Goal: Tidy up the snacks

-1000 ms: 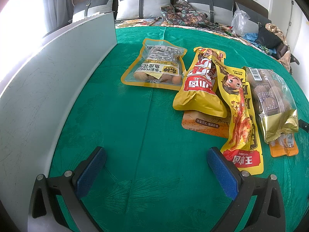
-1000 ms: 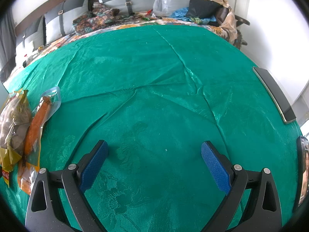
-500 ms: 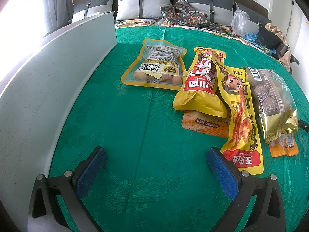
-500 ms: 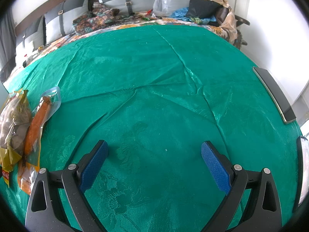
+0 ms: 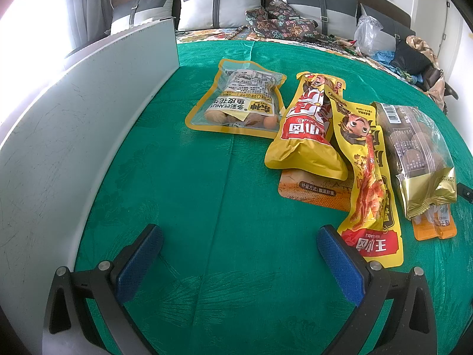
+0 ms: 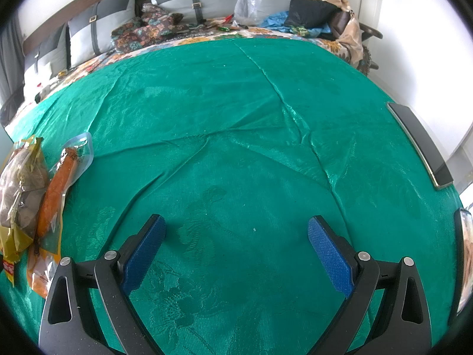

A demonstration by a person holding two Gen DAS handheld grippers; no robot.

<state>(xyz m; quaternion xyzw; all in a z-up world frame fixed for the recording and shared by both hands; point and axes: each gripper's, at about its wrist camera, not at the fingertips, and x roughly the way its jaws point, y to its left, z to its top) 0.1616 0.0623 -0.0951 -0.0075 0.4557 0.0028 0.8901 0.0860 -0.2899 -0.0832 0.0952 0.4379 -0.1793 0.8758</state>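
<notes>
Starting with the left wrist view, the left gripper [image 5: 239, 254] is seen spread wide and empty, held low over the green cloth [image 5: 189, 177] that covers the surface. A white board [image 5: 74, 124] stands along the cloth's left edge. The snacks are gathered to the right of that board: a clear peanut pouch [image 5: 239, 100] lies nearest it, then a yellow-and-red bag [image 5: 304, 130], whose lower end rests on an orange packet [image 5: 313, 189]. A long yellow strip pack [image 5: 369, 189] overlaps both, its bottom end just beside the gripper's right finger. Farthest from the board, a gold-edged bag of brown rounds [image 5: 419, 153] covers a small orange sachet [image 5: 434, 222].

In the right wrist view, the right gripper [image 6: 236, 245] is likewise spread and empty above bare cloth. Only the gold-edged bag [image 6: 20, 183] and a carrot-coloured sausage pack [image 6: 56, 189] are visible, at the far left. Two phones lie at the cloth's right edge, a dark one [image 6: 419, 142] and a lit one [image 6: 464, 260].

No packet appears to be grasped yet, so the sorting is judged to be at its opening. The next move probably calls for the left gripper to be shifted right and closed on the strip pack's free end, lifting it clear of the overlapped bags.
</notes>
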